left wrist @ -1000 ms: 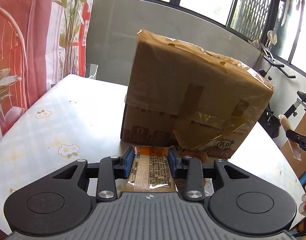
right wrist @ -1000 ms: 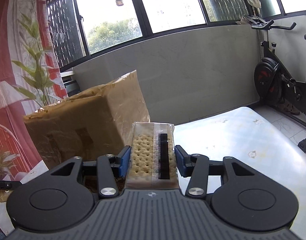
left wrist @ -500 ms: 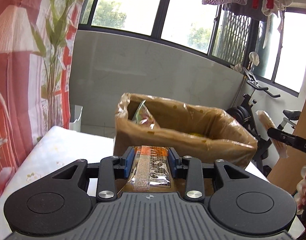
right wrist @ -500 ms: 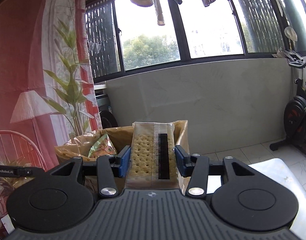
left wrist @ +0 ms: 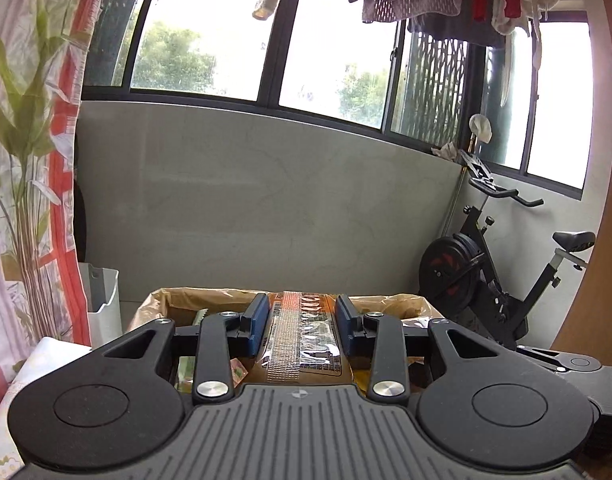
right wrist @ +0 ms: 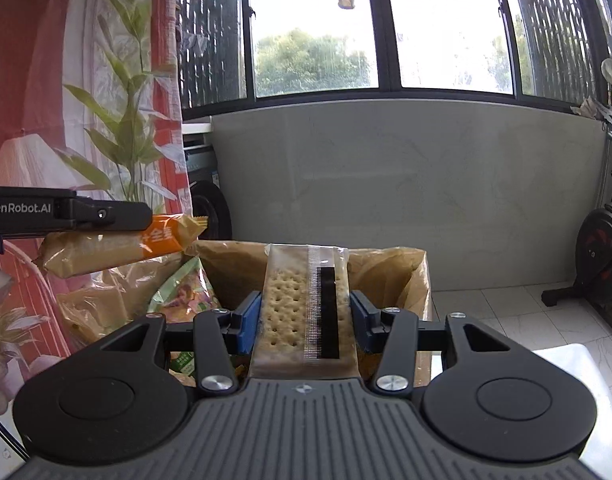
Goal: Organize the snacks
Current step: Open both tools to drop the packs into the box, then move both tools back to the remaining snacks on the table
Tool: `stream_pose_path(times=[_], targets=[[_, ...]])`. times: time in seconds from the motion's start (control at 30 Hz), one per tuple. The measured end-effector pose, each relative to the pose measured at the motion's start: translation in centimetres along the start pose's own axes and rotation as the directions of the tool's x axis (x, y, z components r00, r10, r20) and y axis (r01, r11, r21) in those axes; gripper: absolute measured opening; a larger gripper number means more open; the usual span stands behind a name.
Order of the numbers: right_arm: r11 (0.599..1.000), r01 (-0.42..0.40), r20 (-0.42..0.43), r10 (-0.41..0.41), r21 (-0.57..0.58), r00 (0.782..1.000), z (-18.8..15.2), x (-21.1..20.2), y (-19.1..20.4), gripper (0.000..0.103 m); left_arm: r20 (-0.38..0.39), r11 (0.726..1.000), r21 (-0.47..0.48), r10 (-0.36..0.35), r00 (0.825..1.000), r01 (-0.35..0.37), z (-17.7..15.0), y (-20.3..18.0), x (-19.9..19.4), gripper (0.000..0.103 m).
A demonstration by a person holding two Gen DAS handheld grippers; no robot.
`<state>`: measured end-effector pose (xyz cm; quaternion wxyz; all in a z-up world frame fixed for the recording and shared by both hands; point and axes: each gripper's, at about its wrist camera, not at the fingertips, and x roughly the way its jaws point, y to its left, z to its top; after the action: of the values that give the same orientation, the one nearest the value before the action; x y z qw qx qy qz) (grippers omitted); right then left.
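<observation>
My left gripper (left wrist: 302, 312) is shut on an orange snack packet (left wrist: 304, 344) and holds it over the open cardboard box (left wrist: 162, 300). In the right wrist view the left gripper (right wrist: 118, 216) shows at the left, with the orange packet (right wrist: 118, 248) sticking out above the box. My right gripper (right wrist: 306, 312) is shut on a clear packet of crackers (right wrist: 302, 304), held above the near side of the box (right wrist: 394, 268). Green snack bags (right wrist: 186, 284) lie inside the box.
The box stands on a white flowered table (right wrist: 578, 364). A white bin (left wrist: 104, 300) and a plant (left wrist: 22, 140) are at the left. An exercise bike (left wrist: 490, 272) stands at the right, beyond the table. A grey wall and windows lie behind.
Both grippers rose from beside the box to above its open top, each keeping its packet. The left gripper with the orange packet has come into the right wrist view.
</observation>
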<state>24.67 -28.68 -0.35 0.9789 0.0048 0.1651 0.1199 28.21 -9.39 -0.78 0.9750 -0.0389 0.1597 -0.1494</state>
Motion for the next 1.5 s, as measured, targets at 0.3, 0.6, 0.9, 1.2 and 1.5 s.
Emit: stream_pose_path(times=[0.3, 0.6, 0.9, 1.2, 1.5], targets=[[1.000, 0.007, -0.055, -0.006, 0.021, 0.998, -0.6, 1.1, -1.1, 0.056, -0.004, 1.000, 0.024, 0.010, 1.000, -0.010, -0.9, 0.5, 0.8, 0.067], [0.996, -0.057, 0.011, 0.056, 0.064, 0.998, -1.8, -4.0, -2.9, 0.057, -0.058, 0.998, 0.065, 0.008, 0.998, -0.004, -2.6, 2.5, -3.3, 0.071], [0.998, -0.055, 0.048, 0.054, 0.015, 0.997, -5.4, -9.9, -3.7, 0.057, -0.082, 0.997, 0.074, 0.034, 0.996, -0.028, -6.7, 4.2, -8.1, 0.072], [0.995, 0.036, -0.066, -0.030, 0.092, 0.997, -12.1, -11.9, -5.8, 0.057, -0.161, 0.997, -0.008, 0.074, 0.984, -0.076, -13.0, 4.3, -9.3, 0.071], [0.978, 0.170, -0.306, -0.125, 0.124, 0.944, -19.4, -12.5, -8.2, 0.057, -0.260, 0.995, -0.036, 0.080, 0.962, -0.093, -17.9, 3.8, -9.2, 0.070]])
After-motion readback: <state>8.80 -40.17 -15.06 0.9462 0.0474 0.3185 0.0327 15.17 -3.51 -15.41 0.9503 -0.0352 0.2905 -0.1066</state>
